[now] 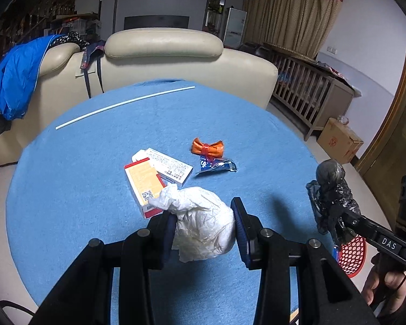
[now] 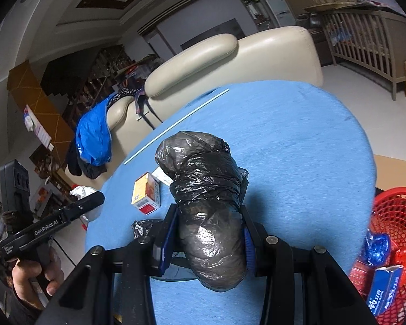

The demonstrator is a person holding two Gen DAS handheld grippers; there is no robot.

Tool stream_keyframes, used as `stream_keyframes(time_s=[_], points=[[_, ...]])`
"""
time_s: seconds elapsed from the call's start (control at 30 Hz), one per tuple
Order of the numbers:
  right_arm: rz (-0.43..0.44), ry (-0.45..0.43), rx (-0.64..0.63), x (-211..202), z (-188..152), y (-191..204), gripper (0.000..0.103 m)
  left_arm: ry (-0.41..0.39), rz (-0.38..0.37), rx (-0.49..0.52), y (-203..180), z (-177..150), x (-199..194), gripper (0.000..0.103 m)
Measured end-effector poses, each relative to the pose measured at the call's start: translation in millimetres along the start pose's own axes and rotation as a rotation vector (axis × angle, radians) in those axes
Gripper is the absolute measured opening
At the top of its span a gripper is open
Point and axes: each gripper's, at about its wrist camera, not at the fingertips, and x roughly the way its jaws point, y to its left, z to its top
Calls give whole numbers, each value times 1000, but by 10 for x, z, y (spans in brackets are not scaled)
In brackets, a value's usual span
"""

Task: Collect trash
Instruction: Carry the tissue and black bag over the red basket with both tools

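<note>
My left gripper (image 1: 204, 226) is shut on a crumpled white paper wad (image 1: 203, 224), held above the blue table (image 1: 94, 189). My right gripper (image 2: 207, 239) is shut on a black plastic bag bundle (image 2: 205, 189); the same black plastic bag bundle (image 1: 331, 197) shows at the right of the left wrist view. On the table lie an orange-and-white box (image 1: 144, 187), a white box (image 1: 170, 166), an orange wrapper (image 1: 208, 147) and a blue wrapper (image 1: 216, 165). A red mesh basket (image 2: 392, 243) holding several trash pieces stands beside the table at right.
A long white straw (image 1: 121, 104) lies near the table's far edge. A cream sofa (image 1: 162, 54) with a blue jacket (image 1: 16, 78) stands behind it. A wooden crib (image 1: 305, 86) and a cardboard box (image 1: 338, 140) are at right. A person's hand (image 2: 35, 276) grips the left tool.
</note>
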Motion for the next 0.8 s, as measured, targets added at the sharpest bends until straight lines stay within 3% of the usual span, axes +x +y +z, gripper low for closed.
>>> stream_keyframes(time_s=[0.3,0.8], points=[[-48,-2,28,-103,-87,-190,45,33,26,93,-394,-13,188,41],[-126,-32,78,-348,-170,-522,45,60,-45,221,-1117,-75,321,41]])
